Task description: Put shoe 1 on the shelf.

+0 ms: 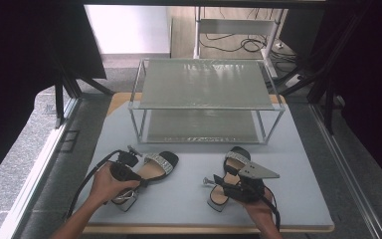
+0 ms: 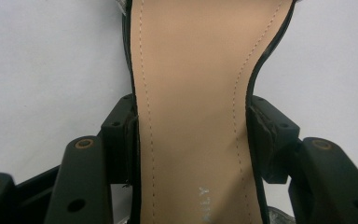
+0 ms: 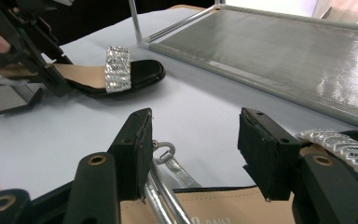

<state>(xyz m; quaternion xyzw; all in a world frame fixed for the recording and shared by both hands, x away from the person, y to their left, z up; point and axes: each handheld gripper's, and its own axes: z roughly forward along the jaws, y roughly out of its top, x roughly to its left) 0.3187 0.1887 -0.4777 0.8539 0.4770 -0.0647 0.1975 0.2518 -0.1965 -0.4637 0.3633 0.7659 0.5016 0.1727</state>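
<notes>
Left claw (image 1: pixel 138 173) over left sandal (image 1: pixel 151 172), right claw (image 1: pixel 224 183) over right sandal (image 1: pixel 231 175), shelf rack (image 1: pixel 206 102) behind

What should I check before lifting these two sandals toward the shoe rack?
1. Left tool astride the left sandal at the waist of its insole: ok; both pads sit against the sole edges.
2. Left grip firm: cannot tell; the pads touch, but how hard they press is not visible.
3. Right tool closed on the right sandal: not ok; jaws stand open above the insole, with the silver ankle strap beside the left pad.
4. Strap clear of the pads: not ok.
5. Shoe rack shelves free: ok; both tiers are bare.
</notes>
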